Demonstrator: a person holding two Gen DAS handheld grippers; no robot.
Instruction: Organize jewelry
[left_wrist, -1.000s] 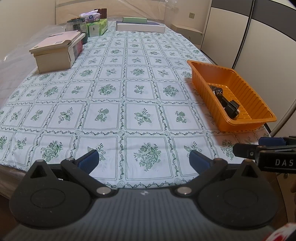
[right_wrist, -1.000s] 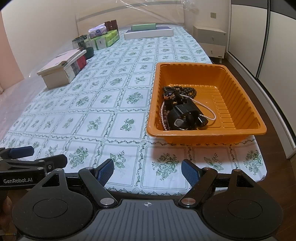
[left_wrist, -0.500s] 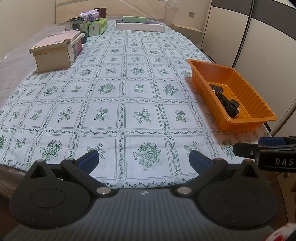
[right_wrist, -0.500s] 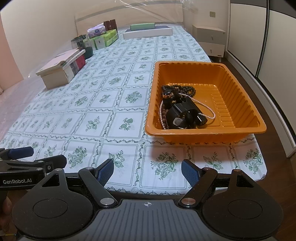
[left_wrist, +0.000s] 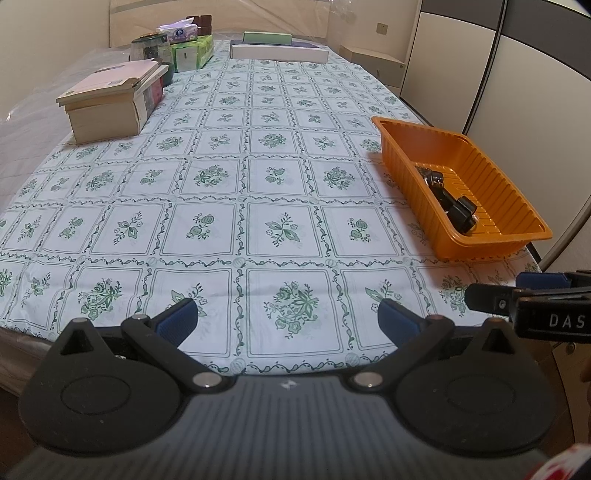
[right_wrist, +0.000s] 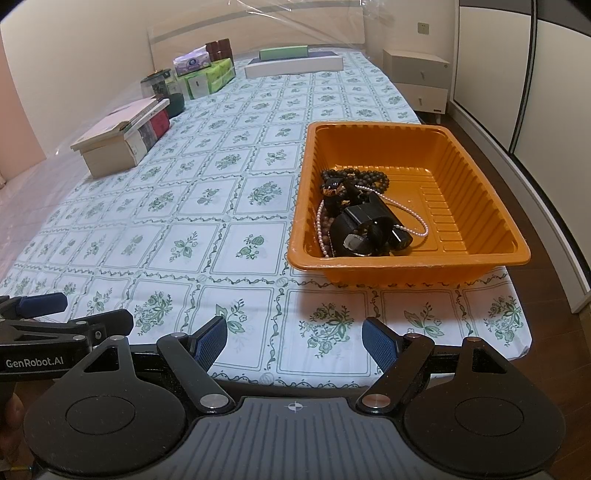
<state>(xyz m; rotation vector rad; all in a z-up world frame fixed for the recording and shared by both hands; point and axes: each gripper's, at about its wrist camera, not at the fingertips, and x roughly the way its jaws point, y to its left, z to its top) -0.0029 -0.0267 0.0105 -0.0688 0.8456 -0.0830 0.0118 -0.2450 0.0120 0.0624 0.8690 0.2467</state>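
Note:
An orange tray (right_wrist: 476, 206) sits at the near right of the table; it also shows in the left wrist view (left_wrist: 491, 206). In its left half lies a pile of jewelry (right_wrist: 360, 214): dark bead strands, a pearl strand and a black watch. My right gripper (right_wrist: 293, 341) is open and empty, above the table's near edge in front of the tray. My left gripper (left_wrist: 286, 319) is open and empty, to the tray's left over the near edge. Each gripper appears at the side of the other's view.
A floral cloth (left_wrist: 258, 177) covers the table. A stack of boxes and books (left_wrist: 114, 103) stands at the far left, with a jar and tissue packs (left_wrist: 184, 48) behind. A flat white box (left_wrist: 279, 51) lies at the far end. Wardrobe doors stand on the right.
Both grippers have drawn back slightly from the table; the tray looks a little farther off. Both stay open and empty.

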